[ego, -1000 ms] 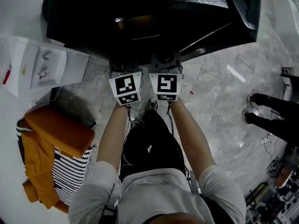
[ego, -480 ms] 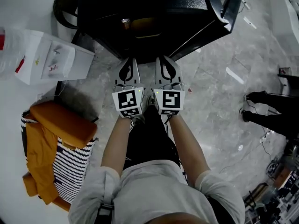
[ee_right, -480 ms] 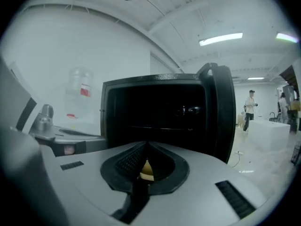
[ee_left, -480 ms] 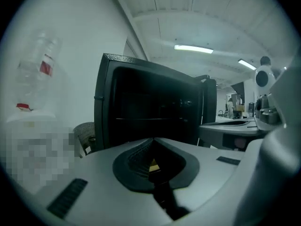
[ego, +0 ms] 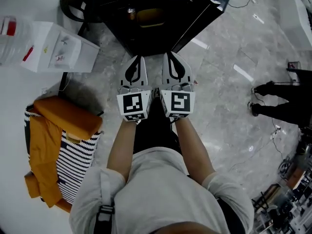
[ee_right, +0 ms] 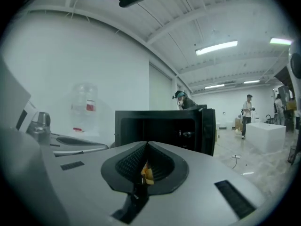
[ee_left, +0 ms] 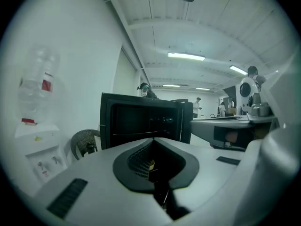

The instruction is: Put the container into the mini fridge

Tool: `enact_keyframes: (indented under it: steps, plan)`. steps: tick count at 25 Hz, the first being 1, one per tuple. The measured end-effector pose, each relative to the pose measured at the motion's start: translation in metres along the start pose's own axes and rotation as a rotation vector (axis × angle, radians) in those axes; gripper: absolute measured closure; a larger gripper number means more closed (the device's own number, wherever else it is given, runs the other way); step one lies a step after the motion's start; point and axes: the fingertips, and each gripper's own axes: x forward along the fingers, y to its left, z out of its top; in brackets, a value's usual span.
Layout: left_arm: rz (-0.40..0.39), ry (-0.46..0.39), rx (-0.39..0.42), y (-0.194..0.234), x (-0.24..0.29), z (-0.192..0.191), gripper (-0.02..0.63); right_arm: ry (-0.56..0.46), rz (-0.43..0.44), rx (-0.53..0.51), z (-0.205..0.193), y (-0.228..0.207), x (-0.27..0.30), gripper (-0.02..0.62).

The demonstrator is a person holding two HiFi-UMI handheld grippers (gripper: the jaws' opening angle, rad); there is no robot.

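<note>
Both grippers are held side by side in front of the mini fridge (ego: 170, 28), pointing at its open front. They are near it but touch nothing. The left gripper (ego: 137, 62) has its jaws fully together with nothing between them. The jaws of the right gripper (ego: 172, 62) have just been closing and now also meet, with nothing gripped. In each gripper view only a small yellowish speck shows at the seam of the pads, and I cannot say what it is.

The fridge door (ego: 204, 18) stands swung open to the right. Inside the dark compartment the head view shows an amber shape, most probably the container (ego: 148, 17), lying on a shelf, with a small round metal-looking top just to its left. So the container seems to be already in its place, and what remains is probably only the door.

About handling I can judge little, because the container is small and dim here. It looks like smooth, stiff plastic — likely light, and perhaps a bit slippery for the pads. If it must be moved again, I would take it across its two long sides, low and near the middle, and not press too hard.
</note>
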Motion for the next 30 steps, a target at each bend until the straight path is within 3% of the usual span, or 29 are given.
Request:
enact_keyframes:
  steps: [12, 17, 30]
  plan:
    - [-0.013, -0.071, -0.038, -0.013, -0.079, 0.051, 0.594, -0.06, 0.022, -0.037, 0.063, 0.029, -0.078, 0.557]
    - [-0.026, -0.093, -0.056, -0.015, -0.094, 0.066, 0.594, -0.066, 0.026, -0.064, 0.075, 0.034, -0.096, 0.558]
    - [-0.109, -0.108, -0.002, -0.028, -0.099, 0.086, 0.594, -0.066, 0.045, -0.069, 0.085, 0.05, -0.096, 0.558]
